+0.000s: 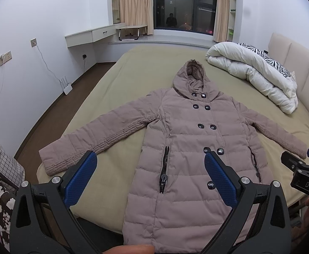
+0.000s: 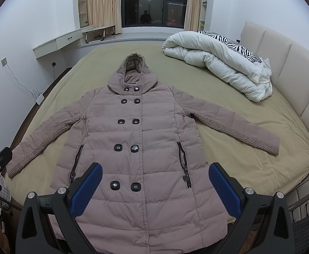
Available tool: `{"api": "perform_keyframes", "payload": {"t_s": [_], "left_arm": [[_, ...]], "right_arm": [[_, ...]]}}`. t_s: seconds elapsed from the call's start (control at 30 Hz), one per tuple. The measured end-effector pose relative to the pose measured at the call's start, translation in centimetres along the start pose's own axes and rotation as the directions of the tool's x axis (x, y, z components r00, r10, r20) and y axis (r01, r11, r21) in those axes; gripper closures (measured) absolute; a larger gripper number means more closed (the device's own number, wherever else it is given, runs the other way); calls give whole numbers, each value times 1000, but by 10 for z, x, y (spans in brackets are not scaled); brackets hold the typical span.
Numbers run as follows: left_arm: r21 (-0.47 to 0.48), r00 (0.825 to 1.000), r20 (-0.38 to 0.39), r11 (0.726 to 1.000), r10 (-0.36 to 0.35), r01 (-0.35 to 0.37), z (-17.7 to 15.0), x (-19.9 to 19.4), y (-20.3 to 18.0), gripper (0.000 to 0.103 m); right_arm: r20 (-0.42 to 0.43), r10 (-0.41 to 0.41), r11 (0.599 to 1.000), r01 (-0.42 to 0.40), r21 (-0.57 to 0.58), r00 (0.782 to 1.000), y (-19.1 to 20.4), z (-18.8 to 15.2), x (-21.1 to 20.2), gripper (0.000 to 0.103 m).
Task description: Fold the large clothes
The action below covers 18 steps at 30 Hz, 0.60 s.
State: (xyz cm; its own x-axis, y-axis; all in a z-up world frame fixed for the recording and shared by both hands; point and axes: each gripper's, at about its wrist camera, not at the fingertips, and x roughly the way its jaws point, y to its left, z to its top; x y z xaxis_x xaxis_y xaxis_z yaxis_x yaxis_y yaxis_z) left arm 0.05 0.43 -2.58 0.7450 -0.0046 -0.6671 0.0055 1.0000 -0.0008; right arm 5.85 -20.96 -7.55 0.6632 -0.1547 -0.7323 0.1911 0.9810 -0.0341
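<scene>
Coat (image 1: 188,139): mauve quilted, hooded, lying flat and face up on the bed (image 1: 133,69), buttoned shut, hem toward the cameras and hanging over the near edge.
Hood (image 1: 191,72): points toward the window (image 1: 185,4), lying flat.
Sleeves: both spread out and angled down to either side, cuffs resting on the sheet.
Buttons: two columns of dark ones down the front; zip pockets (image 2: 184,163) at each hip.
Left gripper (image 1: 150,169): wide open, holding nothing, above the coat's lower part; blue pads (image 1: 82,177) facing in.
Right gripper (image 2: 154,182): wide open, holding nothing, above the lower front, near the lowest pair of buttons; its tip also shows at the right edge of the left view.
Duvet (image 2: 220,63): white, bundled by the headboard (image 2: 285,57), well apart from the coat; zebra pillow (image 2: 232,44) behind it.
Floor side: router (image 1: 66,86) against the wall, cables running up to sockets.
Desk (image 1: 91,35): wall-mounted, beside the curtains.
</scene>
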Motion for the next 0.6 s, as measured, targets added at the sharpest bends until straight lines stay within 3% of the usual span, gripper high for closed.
{"api": "perform_keyframes", "payload": {"t_s": [0.6], "left_arm": [[2,999,-33,1000,-1,1,5,11,0,0]], "right_arm": [[-5,-3,1000,3,-2,1000,0,1,5,0]]}}
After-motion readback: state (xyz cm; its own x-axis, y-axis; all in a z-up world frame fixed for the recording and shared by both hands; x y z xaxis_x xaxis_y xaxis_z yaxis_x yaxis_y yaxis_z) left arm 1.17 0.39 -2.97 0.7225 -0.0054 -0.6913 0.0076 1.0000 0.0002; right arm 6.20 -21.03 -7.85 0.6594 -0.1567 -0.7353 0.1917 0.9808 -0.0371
